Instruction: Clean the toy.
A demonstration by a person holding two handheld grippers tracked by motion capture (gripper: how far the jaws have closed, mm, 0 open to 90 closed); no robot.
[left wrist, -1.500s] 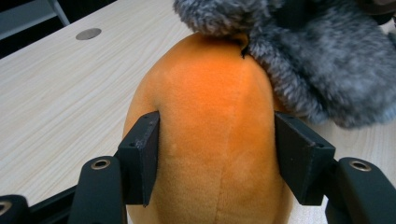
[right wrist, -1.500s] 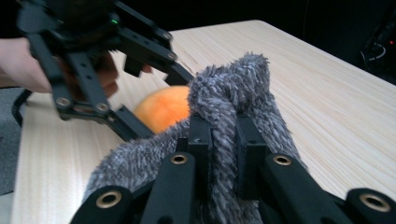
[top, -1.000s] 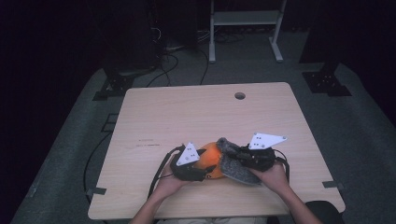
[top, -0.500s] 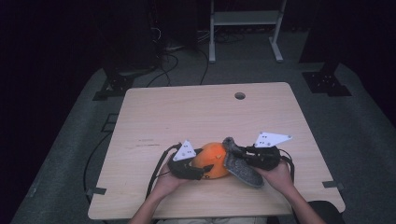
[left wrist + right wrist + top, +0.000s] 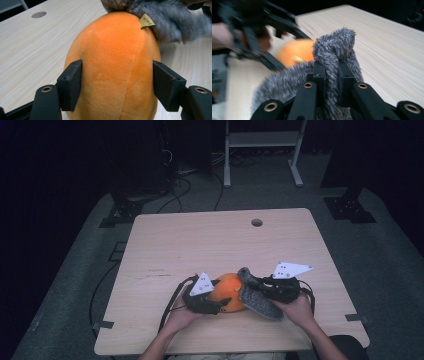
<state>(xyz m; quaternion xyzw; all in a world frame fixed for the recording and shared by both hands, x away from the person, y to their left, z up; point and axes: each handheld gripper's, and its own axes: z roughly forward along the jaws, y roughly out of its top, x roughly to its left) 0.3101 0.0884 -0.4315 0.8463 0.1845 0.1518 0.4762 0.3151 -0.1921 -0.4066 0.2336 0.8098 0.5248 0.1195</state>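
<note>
A soft orange toy [image 5: 229, 292] lies on the table [image 5: 200, 245], close to the person's edge, with a fuzzy grey cover [image 5: 257, 296] touching its right end.

The left gripper [image 5: 117, 82] has the orange toy between its two fingers [image 5: 71, 82]. The fingers are about half open and sit against the toy's sides, one on each side, so they seem to hold it. The toy's long way runs straight out from these fingers, toward the grey cover at its far end. A small tan tag [image 5: 147, 21] sticks out there.

The right gripper [image 5: 332, 75] is squeezed tight on a fold of the grey cover [image 5: 337, 47]. The orange toy [image 5: 297, 53] is just past that fold, toward the left gripper.

The right hand [image 5: 295, 307] is the one at the cover, so it looks like the one to slide it along the toy's long way.
</note>
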